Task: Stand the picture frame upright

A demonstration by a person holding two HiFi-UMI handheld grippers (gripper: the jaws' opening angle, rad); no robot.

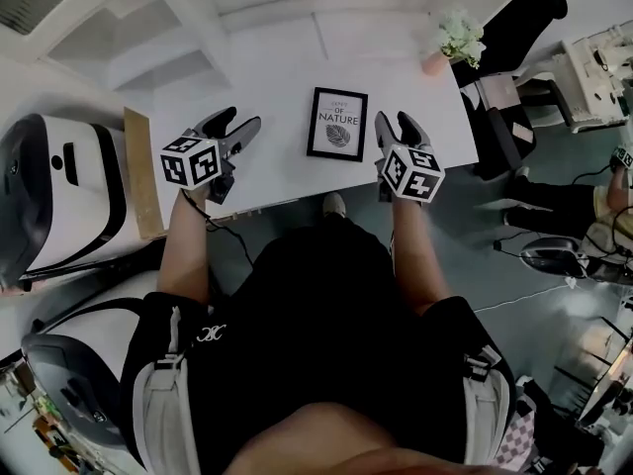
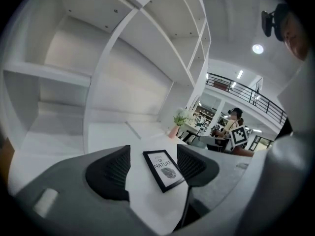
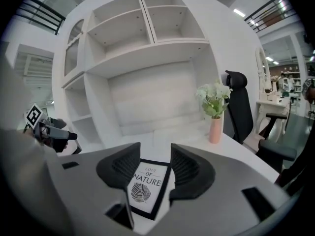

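Note:
A black picture frame (image 1: 337,124) with a leaf print lies flat on the white table (image 1: 277,77), its face up. My left gripper (image 1: 235,127) hovers over the table to the left of the frame, jaws spread with nothing between the pads. My right gripper (image 1: 399,125) is close beside the frame's right edge, also open and empty. In the left gripper view the frame (image 2: 165,170) shows beyond the open left gripper (image 2: 153,162). In the right gripper view the frame (image 3: 146,188) lies just ahead of and below the open right gripper (image 3: 155,165).
A pink vase of white flowers (image 1: 450,43) stands at the table's far right corner, with a black office chair (image 1: 514,18) behind it. White shelves (image 3: 142,33) rise behind the table. A wooden board (image 1: 141,171) leans at the table's left end. The person stands at the near edge.

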